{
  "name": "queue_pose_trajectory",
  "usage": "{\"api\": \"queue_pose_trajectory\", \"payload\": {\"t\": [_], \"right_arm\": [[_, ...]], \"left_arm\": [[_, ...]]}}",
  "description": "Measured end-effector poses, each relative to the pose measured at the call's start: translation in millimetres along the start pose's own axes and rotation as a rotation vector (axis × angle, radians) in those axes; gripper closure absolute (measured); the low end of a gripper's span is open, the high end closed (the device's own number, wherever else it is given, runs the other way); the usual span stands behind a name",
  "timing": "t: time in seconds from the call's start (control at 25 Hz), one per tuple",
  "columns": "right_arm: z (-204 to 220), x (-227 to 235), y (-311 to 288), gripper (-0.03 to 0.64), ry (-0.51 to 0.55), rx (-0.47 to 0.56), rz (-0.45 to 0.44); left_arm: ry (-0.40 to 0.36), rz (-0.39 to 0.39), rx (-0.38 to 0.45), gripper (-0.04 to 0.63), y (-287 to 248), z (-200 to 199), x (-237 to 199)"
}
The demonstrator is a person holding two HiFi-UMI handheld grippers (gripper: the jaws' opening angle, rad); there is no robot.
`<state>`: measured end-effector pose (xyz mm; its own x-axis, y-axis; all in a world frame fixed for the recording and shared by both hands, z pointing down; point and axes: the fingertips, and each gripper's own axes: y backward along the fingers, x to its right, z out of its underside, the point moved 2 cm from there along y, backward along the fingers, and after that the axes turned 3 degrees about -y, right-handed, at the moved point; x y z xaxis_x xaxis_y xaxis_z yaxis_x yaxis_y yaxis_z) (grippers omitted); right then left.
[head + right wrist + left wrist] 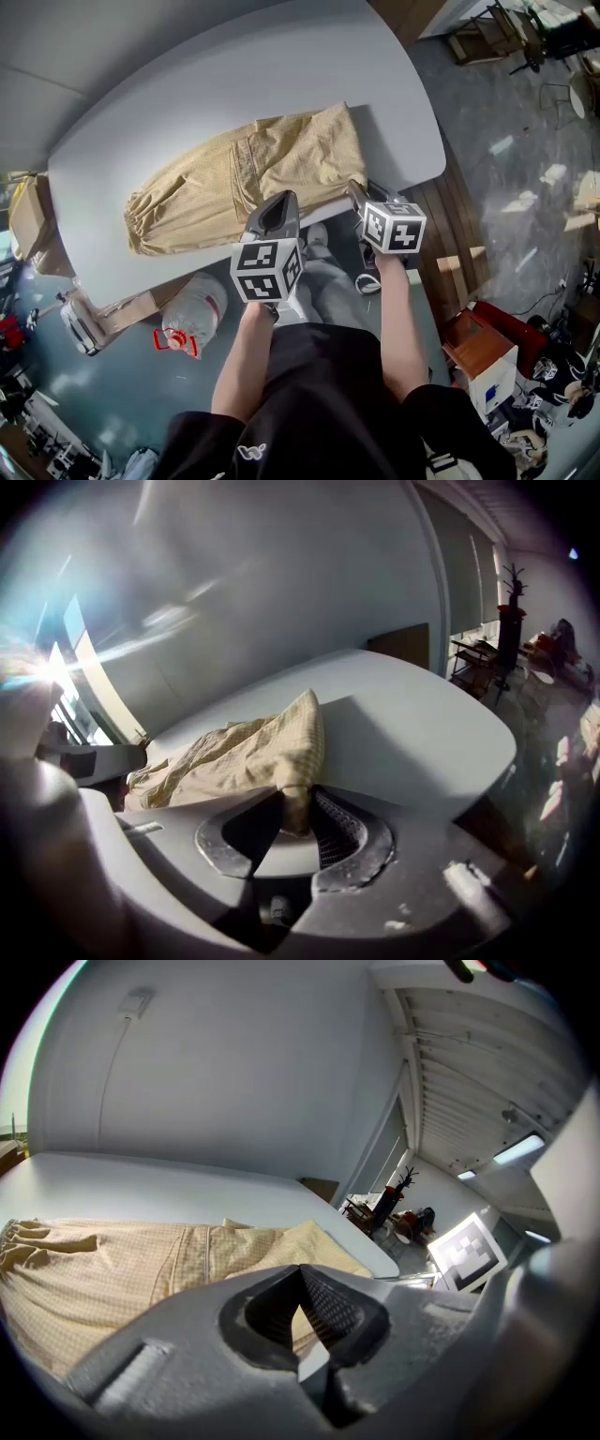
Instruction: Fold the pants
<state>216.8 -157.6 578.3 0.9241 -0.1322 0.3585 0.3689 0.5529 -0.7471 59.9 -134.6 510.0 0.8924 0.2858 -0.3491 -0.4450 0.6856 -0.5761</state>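
Where head view hides it | right claw [298,803] pinches pants [239,752]

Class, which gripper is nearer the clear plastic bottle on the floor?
Left. The left gripper is up and right of the clear plastic bottle in the head view; the right gripper lies farther right.

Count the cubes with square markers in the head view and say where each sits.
2. One cube rides on the left gripper, the other on the right gripper, both by the table's near edge. None seems hidden.
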Motion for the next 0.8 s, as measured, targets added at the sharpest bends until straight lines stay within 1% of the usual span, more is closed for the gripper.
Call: {"api": "queue_pose_trajectory", "payload": {"t": [0.12,0.28,0.4,0.6,0.8], "right_arm": [[-3.0,38.0,19.5,0.518,-0.059,0.008,0.043],[-13.4,83.7,45.6,0.520,-0.060,0.034,0.106],[-22.5,106.8,57.5,0.528,-0.062,0.050,0.153],[-37.9,96.9,64.6,0.540,-0.038,0.067,0.147],[-57.7,76.3,76.6,0.545,-0.011,0.101,0.123]], "left_arm": [[-0.010,0.036,0.003,0.592,-15.0,-6.5,25.7],[-0.026,0.076,0.022,0.592,-27.8,-18.8,52.6],[-0.028,0.090,0.025,0.592,-31.4,-24.6,59.5],[-0.022,0.085,0.036,0.592,-27.4,-29.7,54.6],[0.011,0.067,0.049,0.592,-13.5,-31.0,35.8]]}}
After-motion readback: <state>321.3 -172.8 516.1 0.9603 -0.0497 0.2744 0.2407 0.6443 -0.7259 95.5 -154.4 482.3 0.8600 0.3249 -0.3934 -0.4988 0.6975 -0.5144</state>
